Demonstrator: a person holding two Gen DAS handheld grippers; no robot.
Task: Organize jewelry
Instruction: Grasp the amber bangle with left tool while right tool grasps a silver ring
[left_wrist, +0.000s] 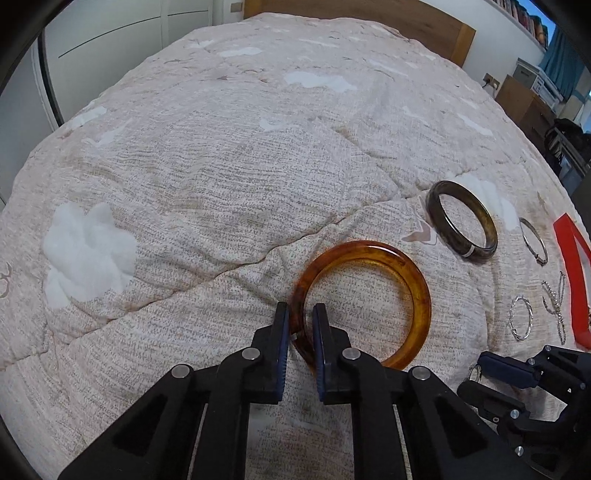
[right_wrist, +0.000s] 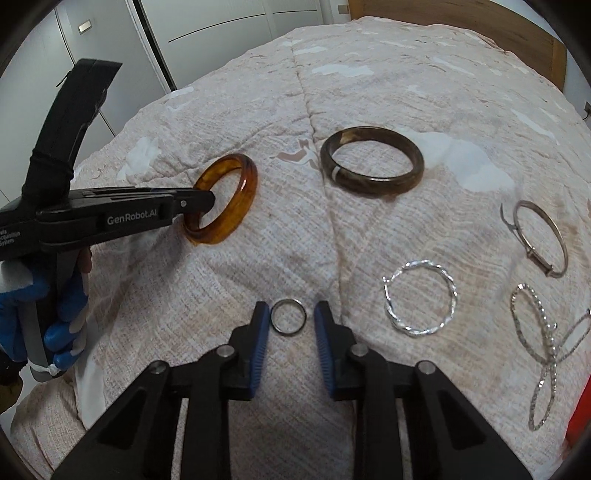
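Note:
My left gripper (left_wrist: 300, 314) is shut on the rim of an amber bangle (left_wrist: 402, 273), which is tilted up off the quilt; it shows in the right wrist view (right_wrist: 236, 206) held by the left gripper (right_wrist: 207, 201). My right gripper (right_wrist: 288, 314) is open, its fingers on either side of a small metal ring (right_wrist: 288, 316) lying flat on the quilt. The right gripper (left_wrist: 480, 365) also shows at the lower right of the left wrist view, with the ring (left_wrist: 475, 373) beside it.
A dark brown bangle (right_wrist: 373, 162), a thin hinged bangle (right_wrist: 541, 238), a twisted silver hoop (right_wrist: 421, 302) and a silver chain (right_wrist: 546, 350) lie on the pink quilt (right_wrist: 258, 295). A red box (left_wrist: 574, 273) sits at the right edge. A wooden headboard (left_wrist: 369, 22) stands behind.

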